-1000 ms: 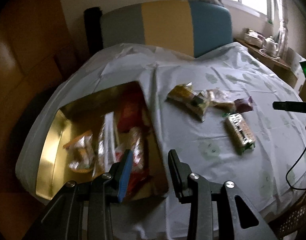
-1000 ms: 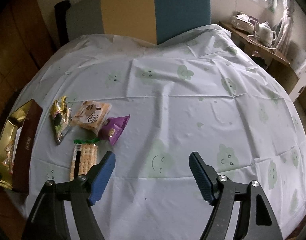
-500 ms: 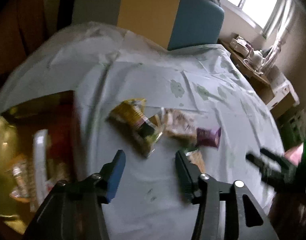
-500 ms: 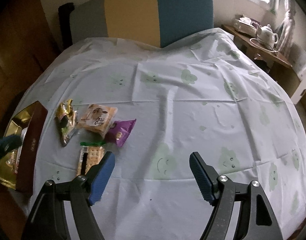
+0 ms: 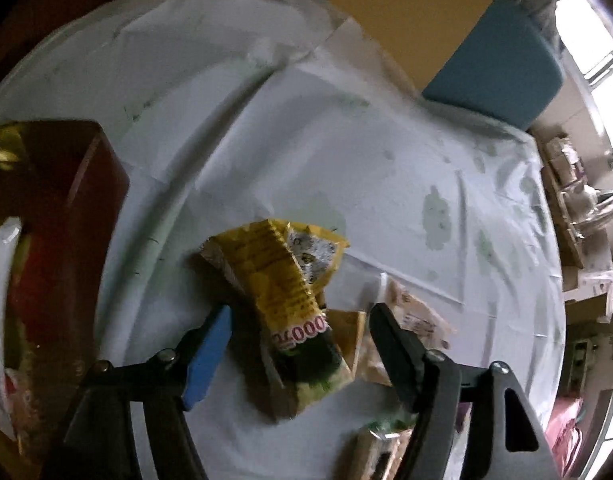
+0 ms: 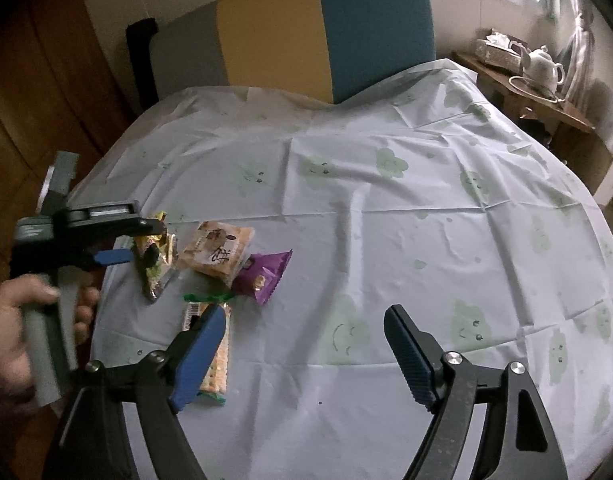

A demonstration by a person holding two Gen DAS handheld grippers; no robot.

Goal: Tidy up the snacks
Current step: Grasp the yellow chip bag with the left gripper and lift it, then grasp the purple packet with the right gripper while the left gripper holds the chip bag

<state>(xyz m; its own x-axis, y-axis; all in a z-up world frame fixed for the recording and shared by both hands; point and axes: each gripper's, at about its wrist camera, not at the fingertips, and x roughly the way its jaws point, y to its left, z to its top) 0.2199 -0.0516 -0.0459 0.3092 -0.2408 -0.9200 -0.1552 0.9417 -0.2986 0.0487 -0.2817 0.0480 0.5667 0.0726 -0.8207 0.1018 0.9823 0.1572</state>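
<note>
My left gripper is open and straddles a yellow and green snack packet lying on the white tablecloth. In the right wrist view the left gripper shows at that packet, held by a hand. Beside the packet lie a beige biscuit packet, a purple packet and a long cracker pack. My right gripper is open and empty above the cloth, just right of the cracker pack. The red and gold box with snacks in it stands at the left.
The round table's cloth has green smiley prints. A grey, yellow and blue chair back stands at the far edge. A side table with a teapot is at the right.
My left gripper has moved from over the box to the right and down onto the yellow packet, jaws on either side of it. My right gripper has shifted slightly toward the snacks.
</note>
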